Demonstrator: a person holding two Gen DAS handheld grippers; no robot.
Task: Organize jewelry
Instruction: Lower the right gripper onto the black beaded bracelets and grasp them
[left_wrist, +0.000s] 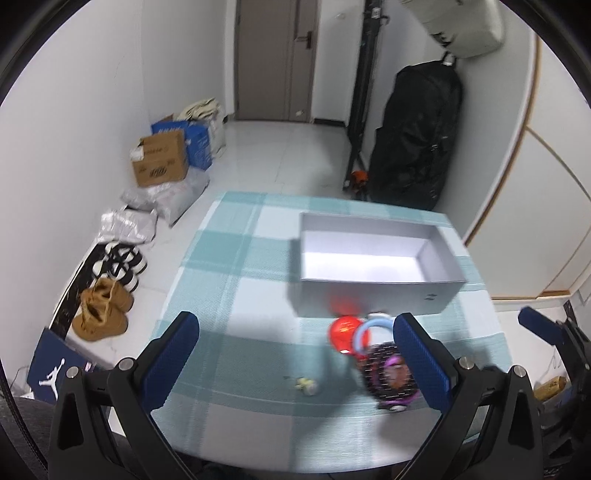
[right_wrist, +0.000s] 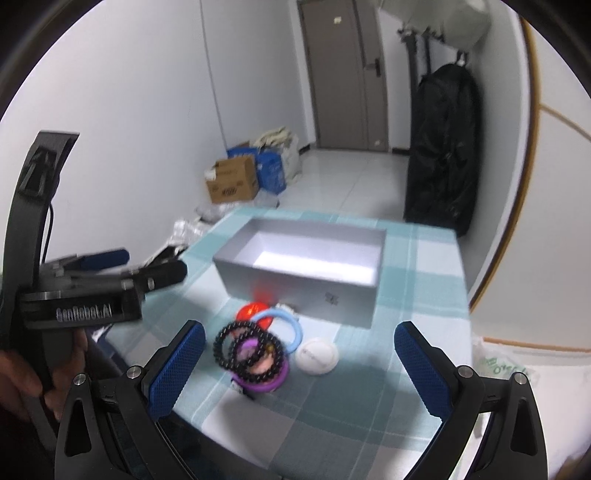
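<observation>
An open grey box (left_wrist: 373, 258) stands on the checked tablecloth, also in the right wrist view (right_wrist: 306, 266). In front of it lies a jewelry pile: a red bangle (left_wrist: 345, 332), a light blue bangle (right_wrist: 291, 325), black bead bracelets (right_wrist: 247, 347), a purple ring-shaped piece (right_wrist: 262, 384) and a white round disc (right_wrist: 317, 356). A small pale item (left_wrist: 306, 386) lies apart, nearer me. My left gripper (left_wrist: 295, 362) is open and empty above the cloth. My right gripper (right_wrist: 299, 365) is open and empty, with the pile between its fingers.
The table's (left_wrist: 229, 266) left edge drops to the floor, where shoes (left_wrist: 103, 310), cardboard boxes (left_wrist: 162, 162) and bags lie. A black bag (left_wrist: 417, 136) hangs at the back right. The left gripper's body (right_wrist: 81, 295) shows at the left of the right wrist view.
</observation>
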